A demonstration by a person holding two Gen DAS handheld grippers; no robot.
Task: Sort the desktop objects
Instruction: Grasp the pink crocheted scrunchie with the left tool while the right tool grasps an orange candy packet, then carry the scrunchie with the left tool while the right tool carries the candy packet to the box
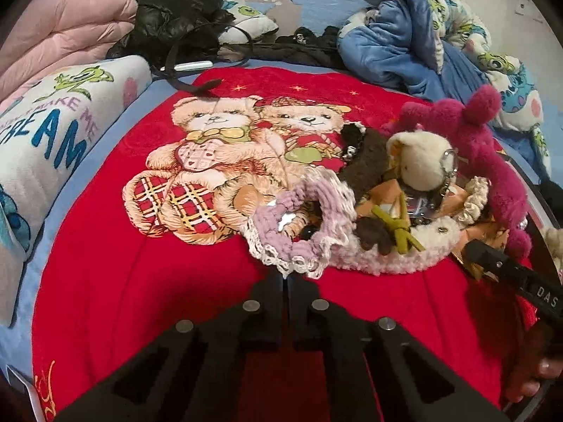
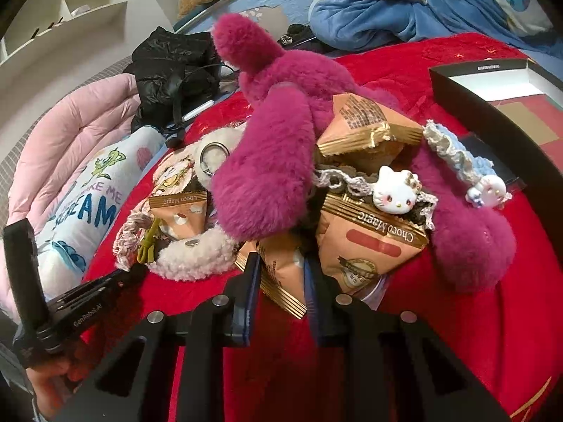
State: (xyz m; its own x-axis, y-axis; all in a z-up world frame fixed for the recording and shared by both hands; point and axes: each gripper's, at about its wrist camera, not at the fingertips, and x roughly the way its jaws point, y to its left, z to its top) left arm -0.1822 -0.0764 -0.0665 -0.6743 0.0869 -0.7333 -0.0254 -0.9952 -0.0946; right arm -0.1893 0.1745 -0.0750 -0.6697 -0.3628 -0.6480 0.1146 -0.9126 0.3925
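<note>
While both grippers meet the pile on the red teddy-bear blanket [image 1: 140, 281]:
Left gripper [image 1: 285, 276]: clenched on the lace edge of a lilac crocheted scrunchie [image 1: 309, 218].
Right gripper [image 2: 281, 274]: grasping an orange foil Choco Magic snack packet [image 2: 281, 274], beside the magenta plush toy [image 2: 267, 161].

The right gripper [image 2: 281, 281] was clamped on an orange snack packet [image 2: 281, 274] at the near edge of the pile on the red blanket [image 2: 457, 334]. A magenta plush toy [image 2: 274, 161] lay across further packets. A white cat charm [image 2: 394, 191] rested on a second packet [image 2: 369, 246]. A black box [image 2: 468, 95] stood toward the blanket's far right corner.
</note>
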